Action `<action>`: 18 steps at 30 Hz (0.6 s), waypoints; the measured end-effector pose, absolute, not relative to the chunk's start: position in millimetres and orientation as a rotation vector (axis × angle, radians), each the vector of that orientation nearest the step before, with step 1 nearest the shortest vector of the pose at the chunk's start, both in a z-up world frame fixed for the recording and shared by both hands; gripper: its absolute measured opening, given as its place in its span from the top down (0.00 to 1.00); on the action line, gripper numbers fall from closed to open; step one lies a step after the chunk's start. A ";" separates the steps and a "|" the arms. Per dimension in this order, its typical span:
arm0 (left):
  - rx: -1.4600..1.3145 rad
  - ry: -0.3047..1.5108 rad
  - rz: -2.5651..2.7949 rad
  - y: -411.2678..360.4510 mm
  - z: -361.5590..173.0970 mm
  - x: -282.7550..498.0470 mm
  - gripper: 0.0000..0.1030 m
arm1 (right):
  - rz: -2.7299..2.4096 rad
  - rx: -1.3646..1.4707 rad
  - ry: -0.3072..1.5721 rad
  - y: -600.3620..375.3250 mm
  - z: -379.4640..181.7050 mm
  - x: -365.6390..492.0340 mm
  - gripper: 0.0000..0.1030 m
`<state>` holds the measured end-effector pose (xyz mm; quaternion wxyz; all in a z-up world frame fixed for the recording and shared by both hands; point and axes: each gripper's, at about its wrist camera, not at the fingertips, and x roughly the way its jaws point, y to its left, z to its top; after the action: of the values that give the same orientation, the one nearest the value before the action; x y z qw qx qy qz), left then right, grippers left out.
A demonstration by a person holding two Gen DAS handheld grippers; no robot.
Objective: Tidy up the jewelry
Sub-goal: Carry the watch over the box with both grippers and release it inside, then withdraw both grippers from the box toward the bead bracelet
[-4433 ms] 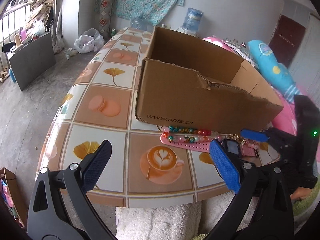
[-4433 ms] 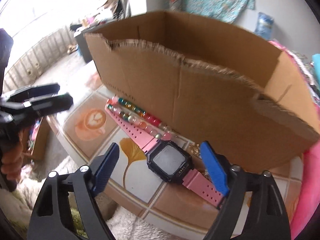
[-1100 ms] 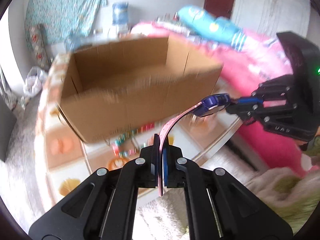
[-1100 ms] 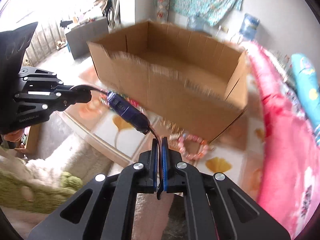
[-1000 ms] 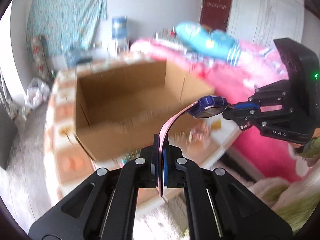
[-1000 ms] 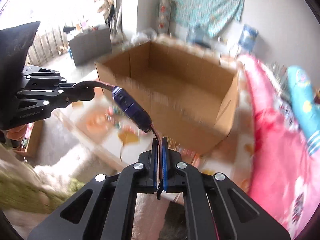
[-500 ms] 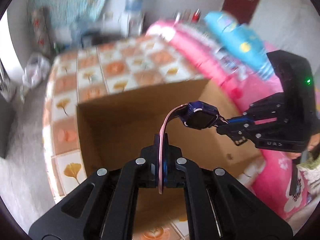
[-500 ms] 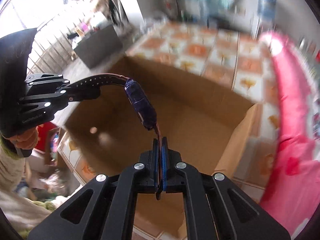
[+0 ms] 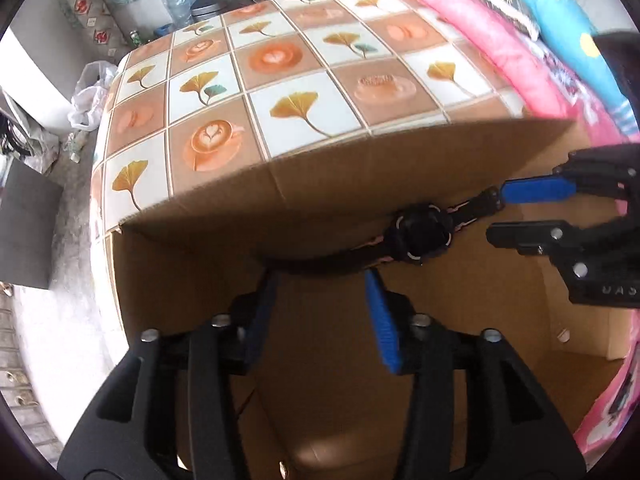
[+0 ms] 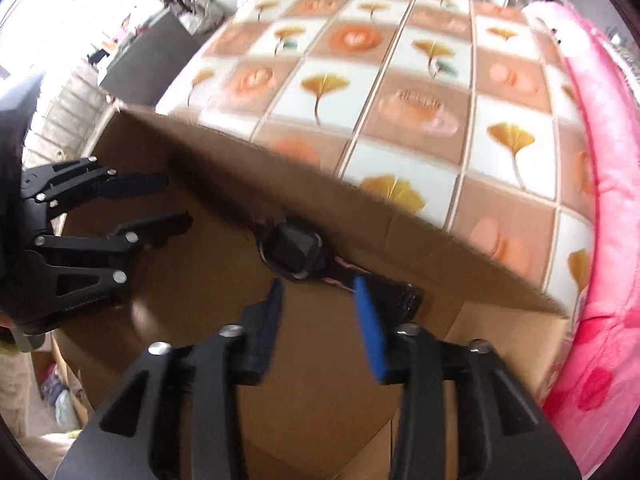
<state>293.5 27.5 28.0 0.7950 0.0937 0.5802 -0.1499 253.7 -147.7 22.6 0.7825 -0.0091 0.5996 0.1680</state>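
We see the watch (image 9: pixel 420 236) inside the cardboard box (image 9: pixel 200 248), against its far wall. The box sits on the tiled table (image 9: pixel 304 80), which stretches behind it. Bedding (image 9: pixel 500 48) lies along the table's right.

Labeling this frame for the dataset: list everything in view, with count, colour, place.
watch: 1, black face, pink strap edges, inside the box by its far wall, between the two tools, gripped by neither
cardboard box: 1, brown, open top, on the table's near part
table: 1, tiled cloth in orange, brown and white with ginkgo leaves and coffee cups, beyond the box
bedding: pink, with a blue patterned pillow, right of the table
white plastic bag: 1, on the floor left of the table
left tool: 1, black with blue pads, over the box, jaws just opened off the strap
right tool: 1, black with blue pads, over the box, jaws just opened off the strap
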 end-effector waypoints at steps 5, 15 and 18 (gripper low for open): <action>0.118 1.165 -0.327 40.5 55.6 287.1 0.47 | 0.338 -0.017 1.239 -154.5 40.0 245.2 0.61; -0.138 0.846 -0.237 125.1 115.3 174.7 0.25 | 0.415 0.044 1.036 -145.0 92.6 176.2 0.61; -0.193 0.762 -0.191 151.9 106.6 114.4 0.21 | 0.514 0.135 0.896 -145.0 113.8 115.0 0.61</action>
<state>114.4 151.9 106.6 0.9193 -0.0939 0.3708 -0.0928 115.0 -145.0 113.8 0.8673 0.0646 0.4280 0.2457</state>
